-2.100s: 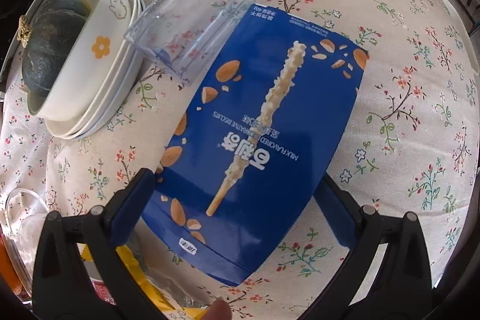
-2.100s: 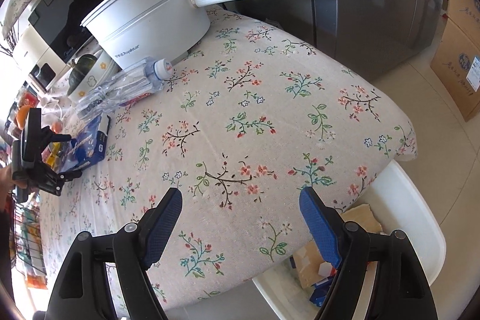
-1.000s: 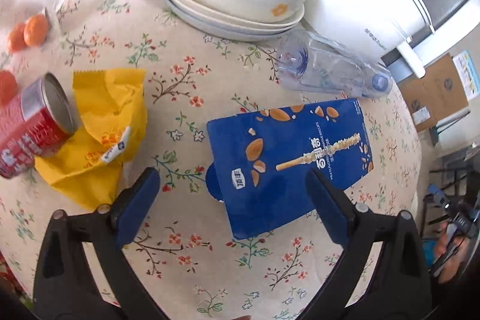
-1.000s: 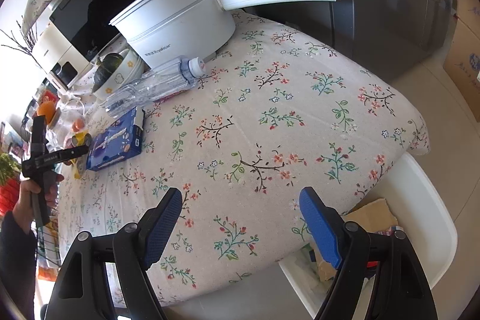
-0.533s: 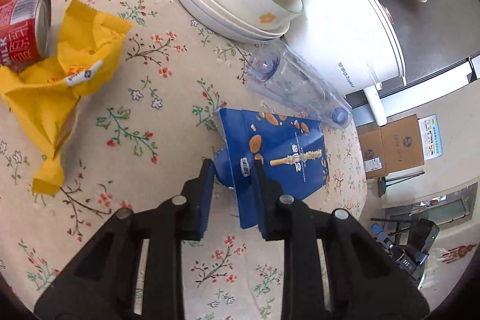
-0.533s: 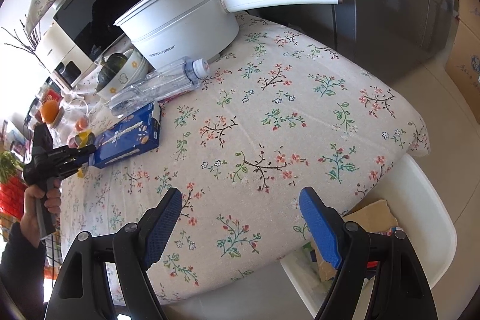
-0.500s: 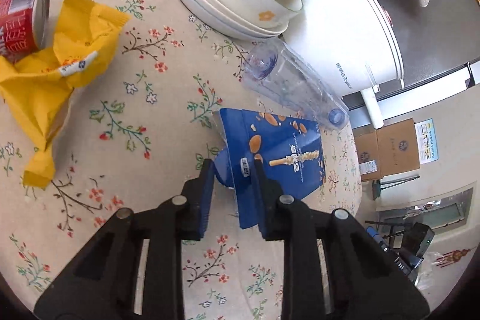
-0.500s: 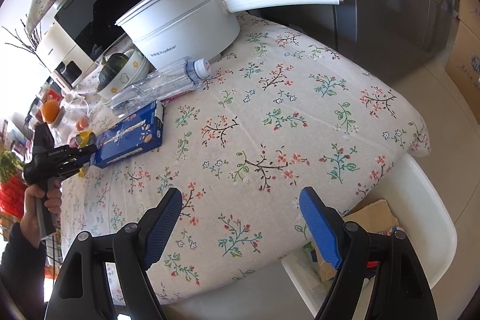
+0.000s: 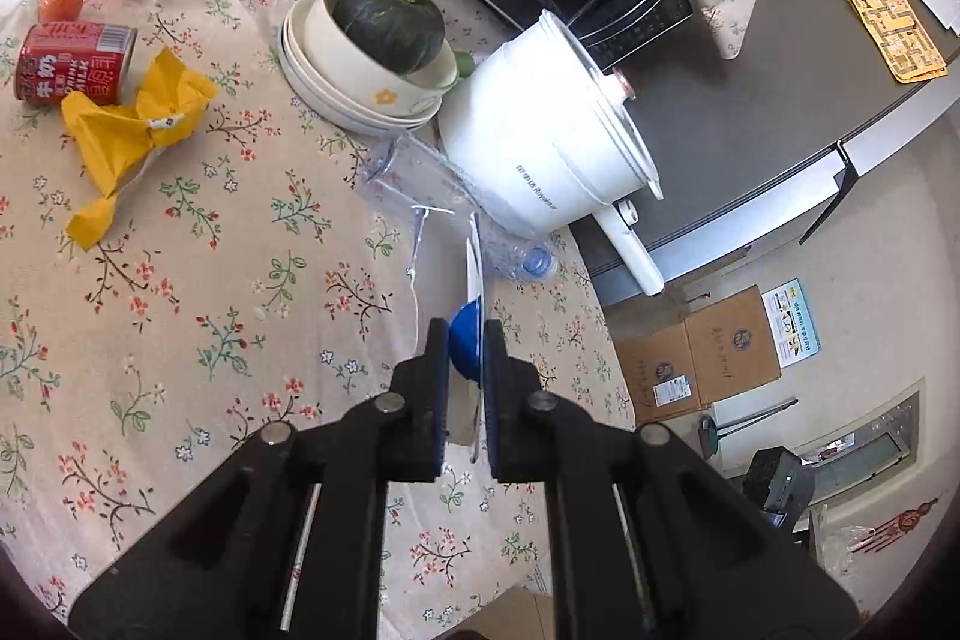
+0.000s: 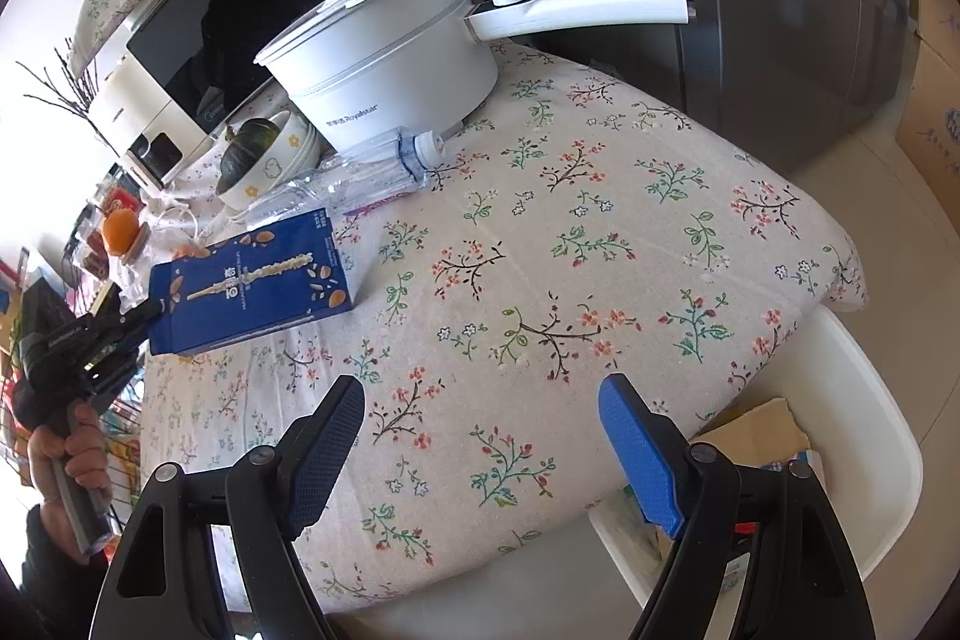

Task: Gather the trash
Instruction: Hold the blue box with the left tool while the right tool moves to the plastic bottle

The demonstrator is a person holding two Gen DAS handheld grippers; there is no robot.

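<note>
Left wrist view: the left gripper (image 9: 462,340) has just been closing and now pinches the blue box (image 9: 474,307) by its end flap, seen edge-on and lifted off the worktop (image 9: 252,280). So the step in hand looks like carrying one piece of trash away. Left on the cloth I count one yellow wrapper (image 9: 129,124), one red can (image 9: 72,64), one clear bottle (image 9: 444,202).

Right wrist view: the box (image 10: 252,280) hangs in the air over the worktop's left part, held at its far end by the left gripper (image 10: 141,319). The right gripper (image 10: 480,436) is spread wide, nothing in it, above the worktop edge. One white bin (image 10: 864,430) sits below; my guess is the box gets swung over there and dropped.
</note>
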